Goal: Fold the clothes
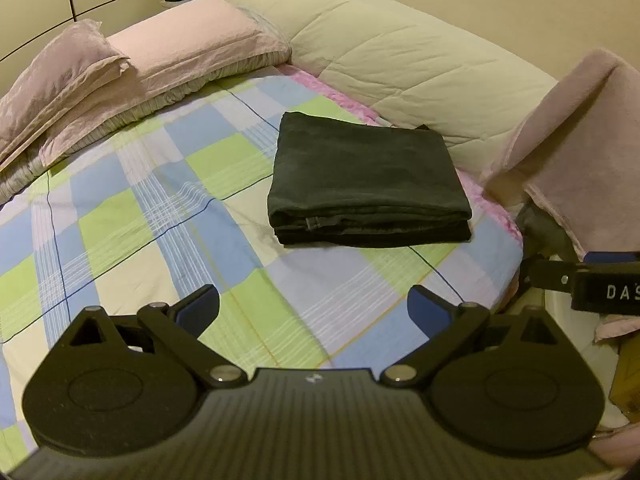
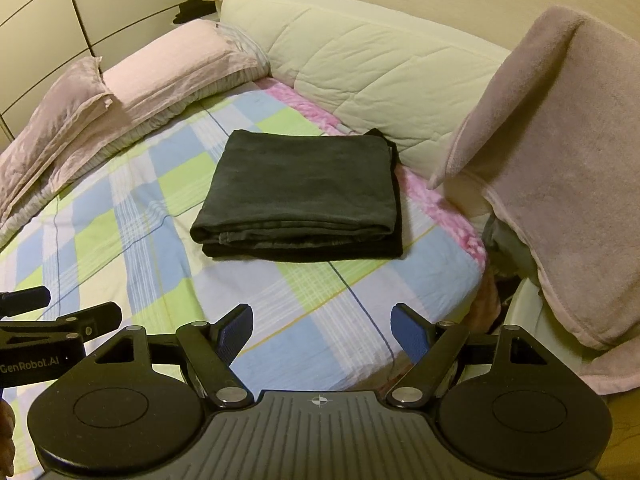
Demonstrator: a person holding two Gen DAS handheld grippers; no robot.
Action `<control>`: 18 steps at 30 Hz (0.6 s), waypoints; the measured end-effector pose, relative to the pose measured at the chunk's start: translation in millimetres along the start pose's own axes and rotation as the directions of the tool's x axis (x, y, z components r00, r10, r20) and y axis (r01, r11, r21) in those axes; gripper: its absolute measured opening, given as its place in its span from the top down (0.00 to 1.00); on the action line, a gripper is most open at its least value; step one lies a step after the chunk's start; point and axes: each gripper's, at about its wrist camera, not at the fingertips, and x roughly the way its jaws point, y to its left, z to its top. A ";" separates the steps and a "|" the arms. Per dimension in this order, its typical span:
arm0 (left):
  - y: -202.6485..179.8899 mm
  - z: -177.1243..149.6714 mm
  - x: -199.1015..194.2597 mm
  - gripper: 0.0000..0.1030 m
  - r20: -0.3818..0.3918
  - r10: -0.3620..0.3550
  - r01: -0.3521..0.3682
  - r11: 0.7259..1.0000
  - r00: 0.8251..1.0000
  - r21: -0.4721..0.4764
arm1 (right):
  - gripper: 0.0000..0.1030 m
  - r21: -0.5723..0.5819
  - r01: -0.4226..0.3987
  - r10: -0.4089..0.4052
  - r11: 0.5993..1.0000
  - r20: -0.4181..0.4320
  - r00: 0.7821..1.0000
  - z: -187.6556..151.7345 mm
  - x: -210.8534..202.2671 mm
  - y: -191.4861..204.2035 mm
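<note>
We see a bed with a checked sheet (image 1: 160,208) ahead of the fingers. Pink pillows (image 1: 180,48) stacked far left of the fingers, cream padded headboard (image 1: 400,64) beyond them. A pink towel (image 2: 560,160) hangs to the right, near the bed corner.

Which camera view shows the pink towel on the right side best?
The right wrist view: the pink towel hangs there large and almost whole. The left wrist view shows only a smaller part at its right edge.
</note>
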 end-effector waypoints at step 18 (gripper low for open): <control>-5.6 -15.5 115.4 0.04 -0.005 0.013 -0.012 1.000 1.000 0.026 | 0.23 -0.002 0.007 -0.007 1.000 0.042 0.999 3.5 96.8 -25.7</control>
